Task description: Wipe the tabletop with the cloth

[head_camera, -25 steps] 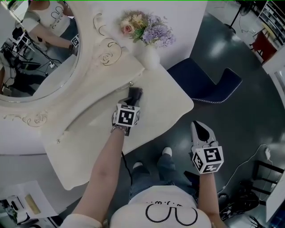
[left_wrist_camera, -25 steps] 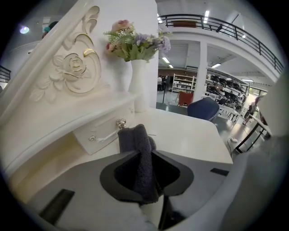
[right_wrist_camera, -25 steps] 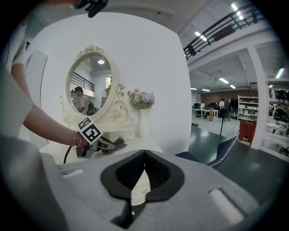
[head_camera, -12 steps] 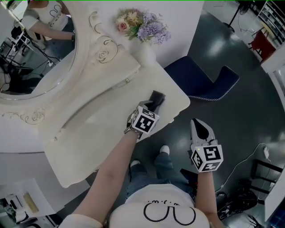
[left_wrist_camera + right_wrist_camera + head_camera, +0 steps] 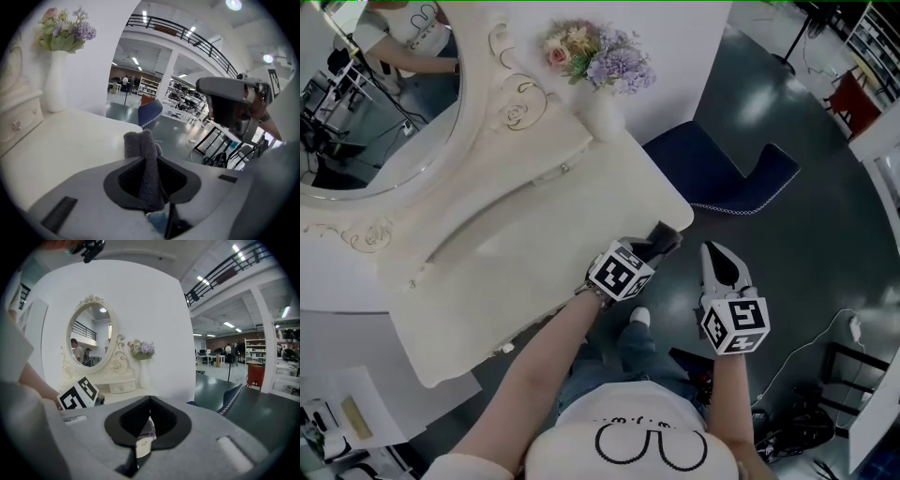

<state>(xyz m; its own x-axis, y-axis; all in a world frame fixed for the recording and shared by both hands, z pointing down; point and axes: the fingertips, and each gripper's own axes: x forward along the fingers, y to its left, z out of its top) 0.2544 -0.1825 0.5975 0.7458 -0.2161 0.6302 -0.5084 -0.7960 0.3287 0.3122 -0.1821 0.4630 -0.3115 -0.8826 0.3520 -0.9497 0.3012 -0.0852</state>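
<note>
The left tool (image 5: 151,180) is seen pinching the cloth (image 5: 143,145), a grey terry rag bunched into an upright ridge with a napped, fuzzy pile. Within the last second it has been drawn from the middle of the tabletop (image 5: 516,253), near the small drawer (image 5: 21,123), out to the near right edge, where the cloth now lies at the rim and partly over the floor; whether it is touching the surface cannot be told. One stroke across the width is judged to be ending, and a return pass over the unwiped left part is probably called for. The right tool (image 5: 719,267) is held off the tabletop above the floor, its jaws pressed together with nothing gripped. The tabletop is cream, smooth and faintly glossy, with a rounded corner. Farther back, the drawer is fitted with a small round knob. Beyond it a slender white vase (image 5: 55,82) is filled with pink and purple flowers (image 5: 65,30), and an oval mirror (image 5: 375,103) is set in a carved, scrolled frame. A blue chair (image 5: 722,173) stands on the dark, shiny floor (image 5: 806,234).
</note>
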